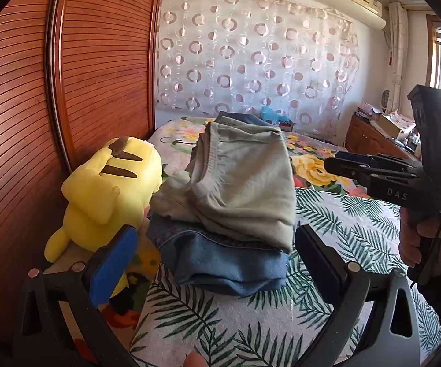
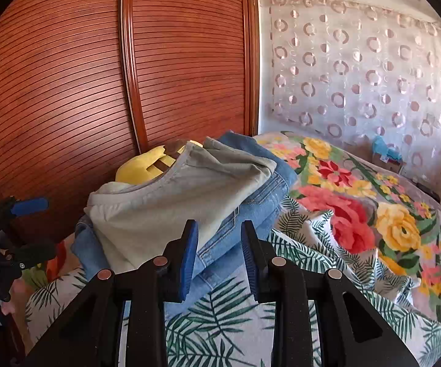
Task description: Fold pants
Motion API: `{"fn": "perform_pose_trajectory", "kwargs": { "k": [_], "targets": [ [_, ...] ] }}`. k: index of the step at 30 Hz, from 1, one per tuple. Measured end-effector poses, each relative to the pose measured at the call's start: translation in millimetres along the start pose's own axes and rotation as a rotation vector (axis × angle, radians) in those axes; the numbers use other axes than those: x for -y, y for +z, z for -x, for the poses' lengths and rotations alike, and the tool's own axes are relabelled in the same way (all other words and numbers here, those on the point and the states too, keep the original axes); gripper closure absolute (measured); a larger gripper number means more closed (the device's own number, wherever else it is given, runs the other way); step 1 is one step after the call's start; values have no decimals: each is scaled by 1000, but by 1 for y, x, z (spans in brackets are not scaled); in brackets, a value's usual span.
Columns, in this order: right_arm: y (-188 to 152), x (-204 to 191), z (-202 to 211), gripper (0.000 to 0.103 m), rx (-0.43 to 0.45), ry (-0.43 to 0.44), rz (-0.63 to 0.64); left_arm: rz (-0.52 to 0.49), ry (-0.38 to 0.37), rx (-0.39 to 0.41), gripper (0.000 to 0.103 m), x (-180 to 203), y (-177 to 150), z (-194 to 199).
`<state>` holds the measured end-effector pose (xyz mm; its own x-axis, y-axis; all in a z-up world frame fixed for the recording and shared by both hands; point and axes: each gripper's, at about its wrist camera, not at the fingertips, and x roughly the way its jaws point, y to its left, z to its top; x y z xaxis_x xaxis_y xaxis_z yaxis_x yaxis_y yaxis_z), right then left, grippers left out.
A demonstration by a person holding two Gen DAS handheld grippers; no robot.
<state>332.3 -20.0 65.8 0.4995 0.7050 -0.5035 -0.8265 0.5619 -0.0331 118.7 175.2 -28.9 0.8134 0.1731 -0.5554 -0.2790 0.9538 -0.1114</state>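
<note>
Far left there's a yellow plush toy point(image 1: 107, 189) lying against the slatted wooden wardrobe point(image 1: 21, 91). Next to it the folded grey-green cotton pants point(image 1: 242, 180) sit on folded blue denim jeans point(image 1: 220, 263), on the leaf-print bedspread point(image 1: 358, 232). Left gripper point(image 1: 214, 253) is spread wide with nothing in it; right gripper point(image 2: 219, 253) is partly spread, also holding nothing.

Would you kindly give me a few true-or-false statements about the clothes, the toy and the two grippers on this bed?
1. The grey-green pants lie folded on top of the blue jeans. True.
2. The left gripper is clamped on the jeans. False: its jaws stand wide open, holding nothing.
3. The yellow plush toy sits on top of the stack. False: it lies beside it, by the wardrobe.
4. The right gripper holds nothing. True.
</note>
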Motion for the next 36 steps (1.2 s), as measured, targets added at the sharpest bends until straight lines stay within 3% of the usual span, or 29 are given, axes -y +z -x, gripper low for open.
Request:
{"fn": "perform_pose_trajectory", "kwargs": {
  "k": [1,6,8,14,36],
  "targets": [
    [-3,-2,4,61,3,-2,-3,-4,-7,3,0,2,-1,3],
    [-15,-11,27,53,11,-21,-10,-42,-12,17,0,14,-3,15],
    [-20,-14,37,39,21,-28,-15,-55,-18,20,0,19,-4,19],
    [-39,-23,67,25,45,-62,-48,-84,-49,23,0,35,-10,29],
    [-117,-56,179,19,66,-283,-223,-206,-201,34,0,115,-38,62]
  ]
}}
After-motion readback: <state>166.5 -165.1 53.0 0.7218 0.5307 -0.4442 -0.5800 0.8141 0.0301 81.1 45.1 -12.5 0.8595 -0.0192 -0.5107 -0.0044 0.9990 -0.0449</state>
